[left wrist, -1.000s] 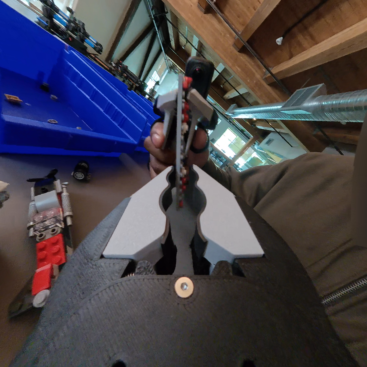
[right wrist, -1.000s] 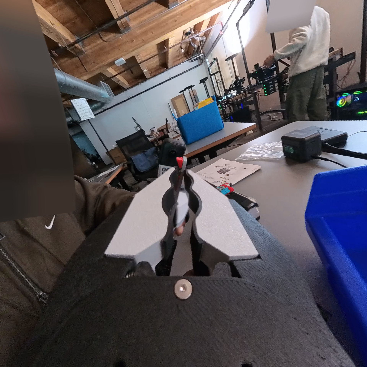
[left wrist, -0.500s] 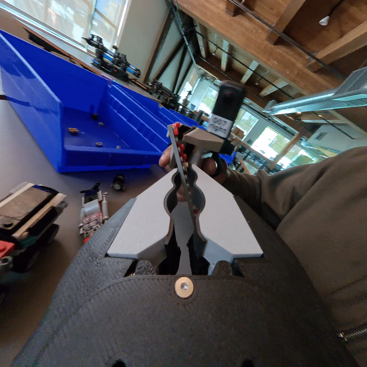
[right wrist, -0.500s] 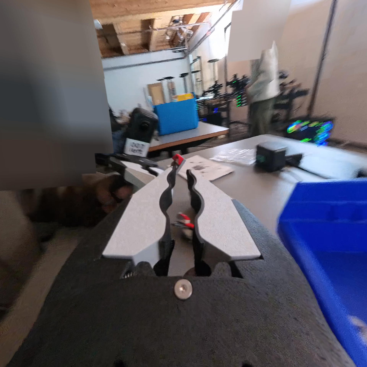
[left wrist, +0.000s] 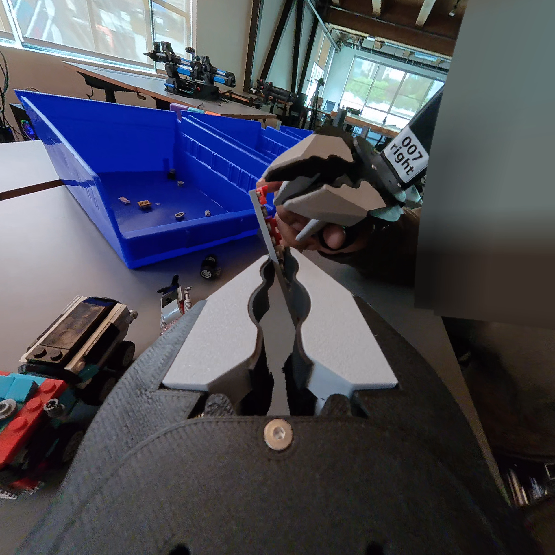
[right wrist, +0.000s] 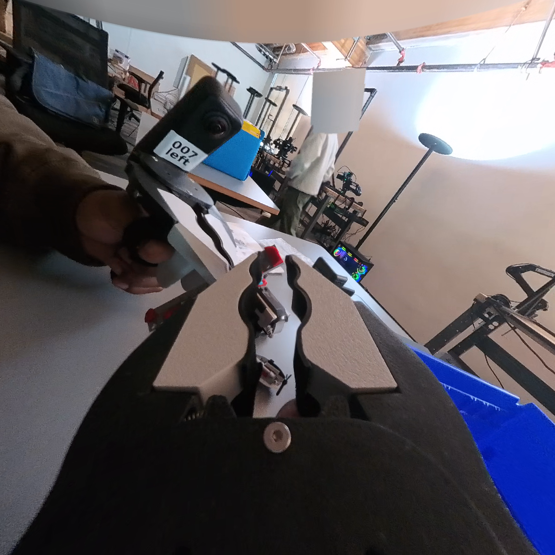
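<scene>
My left gripper (left wrist: 280, 262) is shut on a thin grey plate (left wrist: 270, 237) that carries red and tan bricks along one face; the plate stands edge-on and sticks up beyond the fingertips. My right gripper (left wrist: 268, 181) hovers at the plate's top red brick (left wrist: 263, 192) with its jaws apart. In the right wrist view my right gripper (right wrist: 272, 258) is open; the red brick (right wrist: 272, 253) lies by its left fingertip with a gap to the other finger. The left gripper (right wrist: 223, 255) shows there at left, held by a hand.
A blue bin (left wrist: 150, 237) with several small parts stands behind; it also shows in the right wrist view (right wrist: 495, 435). A brick vehicle (left wrist: 75, 330), a small spring assembly (left wrist: 172, 306) and a loose wheel (left wrist: 208, 267) lie on the grey table. A person (right wrist: 312, 168) stands far back. The left gripper's tips are roughly 4 cm from the right gripper's. The loose wheel (left wrist: 208, 267) is about equally far from each gripper, around 15 cm.
My right gripper, shut on the plate's red end a second ago, has opened and let it go. My left gripper keeps the plate. Both grippers tilted down toward the table.
</scene>
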### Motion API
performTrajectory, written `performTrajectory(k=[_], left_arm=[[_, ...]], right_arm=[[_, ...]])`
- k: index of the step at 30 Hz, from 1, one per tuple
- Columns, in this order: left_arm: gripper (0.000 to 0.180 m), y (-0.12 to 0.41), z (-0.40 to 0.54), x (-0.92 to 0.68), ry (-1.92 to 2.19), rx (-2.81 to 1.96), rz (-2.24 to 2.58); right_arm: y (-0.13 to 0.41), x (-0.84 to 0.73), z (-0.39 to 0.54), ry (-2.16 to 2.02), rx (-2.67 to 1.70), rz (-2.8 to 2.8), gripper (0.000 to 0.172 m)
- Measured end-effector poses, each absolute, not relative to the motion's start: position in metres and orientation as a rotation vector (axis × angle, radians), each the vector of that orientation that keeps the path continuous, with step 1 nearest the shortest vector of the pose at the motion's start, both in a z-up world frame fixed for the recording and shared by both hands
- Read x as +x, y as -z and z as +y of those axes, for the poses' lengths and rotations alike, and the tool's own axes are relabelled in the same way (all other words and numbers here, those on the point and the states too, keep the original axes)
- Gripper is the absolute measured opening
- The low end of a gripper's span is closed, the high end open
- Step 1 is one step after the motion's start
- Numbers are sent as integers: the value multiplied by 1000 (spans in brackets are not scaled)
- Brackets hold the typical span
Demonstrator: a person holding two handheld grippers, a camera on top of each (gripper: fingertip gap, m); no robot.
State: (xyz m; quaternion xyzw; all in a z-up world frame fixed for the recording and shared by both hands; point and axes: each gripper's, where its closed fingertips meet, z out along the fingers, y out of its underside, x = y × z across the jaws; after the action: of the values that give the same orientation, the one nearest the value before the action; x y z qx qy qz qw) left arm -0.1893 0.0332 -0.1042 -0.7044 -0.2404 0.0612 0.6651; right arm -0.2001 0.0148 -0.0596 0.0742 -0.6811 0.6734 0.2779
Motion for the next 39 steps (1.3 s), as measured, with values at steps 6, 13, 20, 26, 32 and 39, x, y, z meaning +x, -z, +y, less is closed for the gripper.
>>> performTrajectory(k=[6, 13, 20, 26, 32, 39], left_arm=[[7, 109, 39, -183, -137, -1640, -502], [7, 113, 41, -180, -113, -1683, -492], [7, 117, 42, -179, -128, -1717, -497], [7, 117, 42, -179, -87, -1701, -523], [7, 118, 43, -179, -28, -1677, -546], [8, 117, 44, -178, 45, -1635, -572]], right_arm=[[65, -200, 17, -1776, 229, -1867, 12], [72, -197, 18, -1679, 323, -1899, 9], [77, -197, 20, -1584, 382, -1898, 8], [78, -199, 19, -1480, 413, -1822, 7], [79, -199, 19, -1420, 445, -1783, 6], [79, -200, 19, -1339, 484, -1706, 6]])
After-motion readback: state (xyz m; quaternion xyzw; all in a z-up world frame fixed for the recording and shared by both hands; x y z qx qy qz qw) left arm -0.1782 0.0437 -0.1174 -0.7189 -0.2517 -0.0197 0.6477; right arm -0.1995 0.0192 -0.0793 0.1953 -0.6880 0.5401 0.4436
